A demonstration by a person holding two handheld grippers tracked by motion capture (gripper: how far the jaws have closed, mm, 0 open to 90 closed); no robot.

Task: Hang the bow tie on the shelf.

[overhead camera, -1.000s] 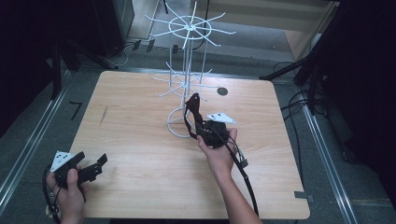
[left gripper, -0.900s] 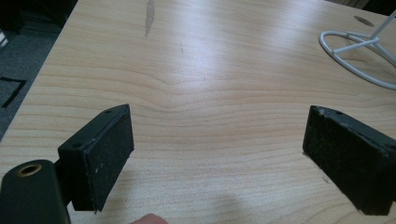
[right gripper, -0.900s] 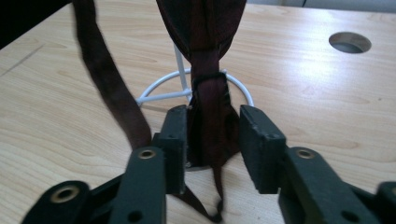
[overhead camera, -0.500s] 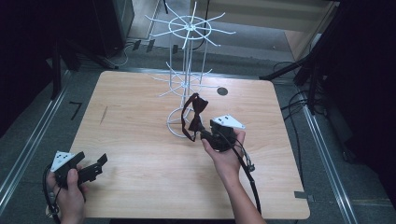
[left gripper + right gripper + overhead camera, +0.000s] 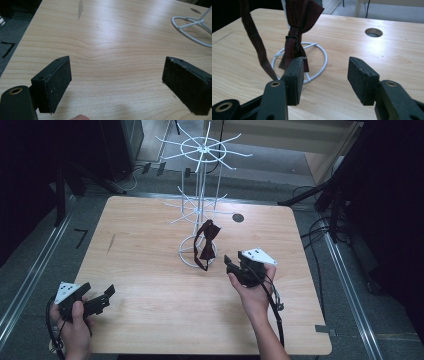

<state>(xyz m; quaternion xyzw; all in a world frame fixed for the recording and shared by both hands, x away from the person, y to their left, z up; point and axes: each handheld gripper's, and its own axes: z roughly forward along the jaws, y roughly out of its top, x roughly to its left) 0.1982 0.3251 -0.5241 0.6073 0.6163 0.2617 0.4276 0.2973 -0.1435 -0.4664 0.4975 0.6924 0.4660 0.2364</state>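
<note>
Dark red bow tie [image 5: 206, 245] hangs from white rack [image 5: 200, 210].

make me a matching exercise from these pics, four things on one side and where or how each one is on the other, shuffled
Things
1. bow tie
2. wire display stand
3. left gripper
4. right gripper

Places or states
A. white, standing at the far middle of the wooden table
B. open, at the near left corner of the table
C. dark red, hanging from a low arm of the stand
D. open with nothing between the jaws, just right of the stand's ring base

Pairs: 1-C, 2-A, 3-B, 4-D
</note>
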